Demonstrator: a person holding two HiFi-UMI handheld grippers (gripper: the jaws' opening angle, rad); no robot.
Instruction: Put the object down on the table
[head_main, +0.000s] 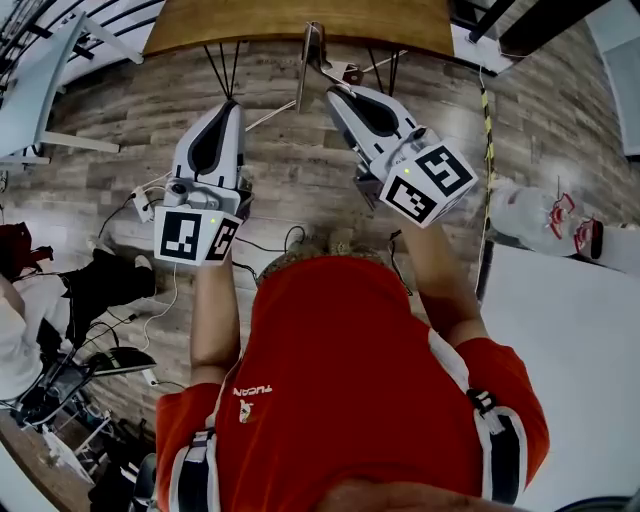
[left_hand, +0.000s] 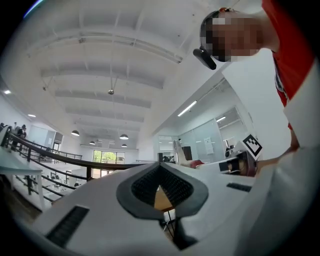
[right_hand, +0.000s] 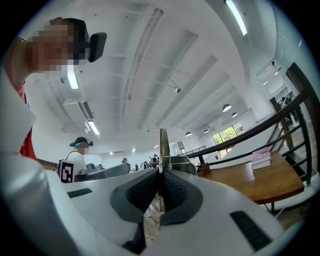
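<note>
My right gripper (head_main: 335, 92) is shut on a thin flat metal tool (head_main: 310, 60) that sticks out ahead of the jaws, edge-on, with a brownish end (head_main: 350, 72). In the right gripper view the blade (right_hand: 163, 147) stands straight up from between the closed pads (right_hand: 172, 187) of the right gripper (right_hand: 161, 175). The tool hangs over the wooden floor just short of the round wooden table (head_main: 300, 25). My left gripper (head_main: 232, 103) is held alongside, to the left. Nothing is held in the left gripper (left_hand: 160, 172), whose jaws meet at the tips.
The table (right_hand: 260, 180) carries a pink book (right_hand: 261, 157) and stands on thin black legs (head_main: 222, 70). Cables (head_main: 265, 245) trail over the plank floor. A white table (head_main: 560, 330) is at the right, a white bag (head_main: 535, 212) beside it. Another person (head_main: 20, 330) sits at the left.
</note>
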